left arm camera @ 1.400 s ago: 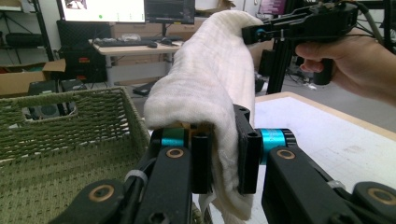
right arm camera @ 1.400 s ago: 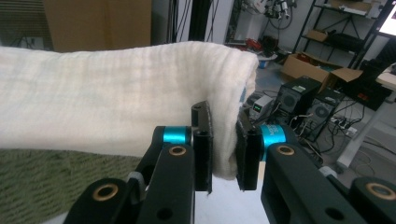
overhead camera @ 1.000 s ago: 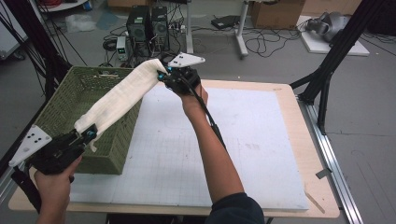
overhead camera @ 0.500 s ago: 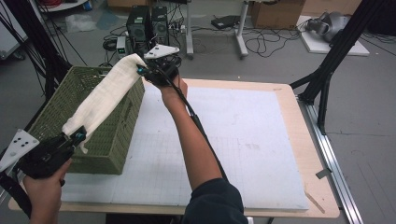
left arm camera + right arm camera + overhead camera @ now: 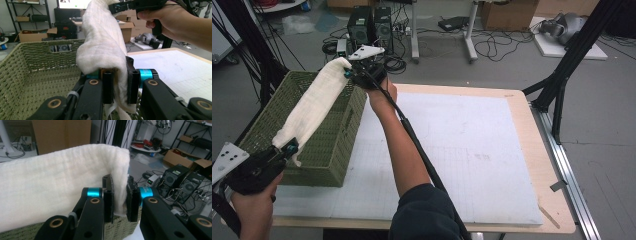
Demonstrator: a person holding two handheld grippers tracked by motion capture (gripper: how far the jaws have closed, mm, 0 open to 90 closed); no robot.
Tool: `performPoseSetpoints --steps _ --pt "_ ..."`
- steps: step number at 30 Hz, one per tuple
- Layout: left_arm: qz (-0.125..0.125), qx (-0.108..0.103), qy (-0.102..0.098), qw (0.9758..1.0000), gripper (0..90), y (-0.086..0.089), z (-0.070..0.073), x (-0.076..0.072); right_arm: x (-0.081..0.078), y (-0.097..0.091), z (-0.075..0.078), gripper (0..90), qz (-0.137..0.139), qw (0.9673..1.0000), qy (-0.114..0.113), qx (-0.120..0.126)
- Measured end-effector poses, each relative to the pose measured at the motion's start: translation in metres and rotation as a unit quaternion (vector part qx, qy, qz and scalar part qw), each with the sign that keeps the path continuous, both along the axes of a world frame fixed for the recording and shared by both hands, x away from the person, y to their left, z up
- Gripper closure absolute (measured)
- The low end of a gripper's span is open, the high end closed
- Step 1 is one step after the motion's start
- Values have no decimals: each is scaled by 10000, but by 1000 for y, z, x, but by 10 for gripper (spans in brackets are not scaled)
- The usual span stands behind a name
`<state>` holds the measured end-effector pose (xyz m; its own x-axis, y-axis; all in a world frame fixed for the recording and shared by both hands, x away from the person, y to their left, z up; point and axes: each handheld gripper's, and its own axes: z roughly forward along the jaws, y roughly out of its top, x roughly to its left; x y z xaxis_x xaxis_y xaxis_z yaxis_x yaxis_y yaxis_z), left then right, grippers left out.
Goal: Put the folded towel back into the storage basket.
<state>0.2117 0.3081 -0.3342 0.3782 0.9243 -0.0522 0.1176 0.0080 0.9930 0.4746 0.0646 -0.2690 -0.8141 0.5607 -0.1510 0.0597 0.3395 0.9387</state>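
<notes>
Cream woven towel point(image 5: 312, 107), folded long, spans above green wicker basket point(image 5: 259, 145), slung between both grippers. Left gripper point(image 5: 117, 85) clenched on near end; right gripper point(image 5: 120, 197) clamped on far end. Soft, light, limp: likely sags mid-span, so end grips suit it. Basket rim below could snag drooping cloth. White mat point(image 5: 472, 150) on table beside basket; computer towers point(image 5: 371, 22) on floor beyond.

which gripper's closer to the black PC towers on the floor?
Right. The right gripper holds the towel's far end at the basket's back corner, just before the PC towers; the left gripper holds the near end.
</notes>
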Motion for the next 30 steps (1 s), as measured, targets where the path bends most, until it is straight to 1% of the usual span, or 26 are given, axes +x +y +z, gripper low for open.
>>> performPoseSetpoints --steps 1,4,5,7,11,14,17,20,23,25,26,27,28,29,30 --pt "12 -4 2 10000 799 1 0 0 0 2 0 801 -11 10000 34 7" --pt "28 -12 29 10000 799 3 -2 -1 2 7 -1 800 19 10000 2 0" --pt "31 -7 38 10000 799 3 -2 -1 2 9 -1 800 7 10000 24 -2" --pt "48 5 48 10000 799 3 -3 -1 3 13 -2 800 20 10000 -18 -3" --pt "77 -9 64 9999 799 5 -3 -1 6 19 -6 801 -30 10000 69 14" --pt "122 -10 84 9999 799 8 -3 -1 7 23 -8 801 -45 10000 70 36" --pt "172 -80 113 9998 799 11 -4 0 9 31 -11 800 -30 9999 107 22" --pt "206 -92 141 9996 799 14 -5 1 11 40 -11 800 -35 9999 127 24" --pt "246 -52 175 9995 797 16 -5 1 12 51 -11 801 -87 9998 192 54" --pt "257 -54 234 9994 784 17 -4 1 13 61 -11 801 -103 9998 151 -17" --pt "269 -69 285 9992 764 18 -5 1 13 66 -11 801 -105 9998 149 -32" --pt "291 -81 365 9989 714 19 -5 2 14 71 -12 797 -136 9998 137 -67" --pt "314 -118 456 9984 641 20 -5 3 15 76 -13 773 -179 9997 126 -85" --pt "355 -223 546 9976 551 23 -5 5 16 81 -15 685 -318 9994 113 -78" --pt "355 -223 546 9976 461 23 -5 5 17 85 -18 540 -456 9989 139 -38"
